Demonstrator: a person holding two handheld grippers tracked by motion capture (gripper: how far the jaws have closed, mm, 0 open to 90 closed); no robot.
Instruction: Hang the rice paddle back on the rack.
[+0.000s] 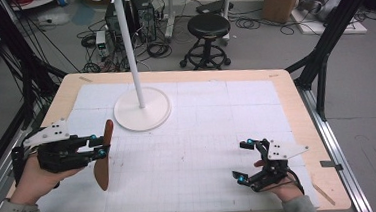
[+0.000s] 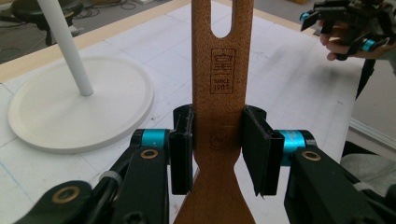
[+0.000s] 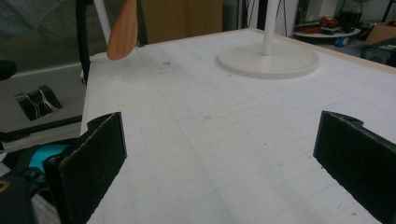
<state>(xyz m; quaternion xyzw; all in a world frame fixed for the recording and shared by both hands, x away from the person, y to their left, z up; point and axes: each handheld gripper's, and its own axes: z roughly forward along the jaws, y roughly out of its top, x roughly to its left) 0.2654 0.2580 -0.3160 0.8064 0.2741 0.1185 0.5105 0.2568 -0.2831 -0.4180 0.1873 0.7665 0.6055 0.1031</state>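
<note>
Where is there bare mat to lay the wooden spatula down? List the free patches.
Free: the wide stretch of gridded mat between the left gripper, shut on the wooden spatula, and the open right gripper; also the far right of the mat beyond the right gripper. Crowded: the far left, taken by the white stand's round base.

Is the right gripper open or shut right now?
Open: the right gripper jaws stand wide apart above the table, nothing between them.

Smooth matt wooden spatula (image 2: 218, 107) – branded stamp, matt white stand base (image 2: 70, 112), matt gridded paper mat (image 1: 204, 150), pale wood table (image 1: 296, 103)
</note>
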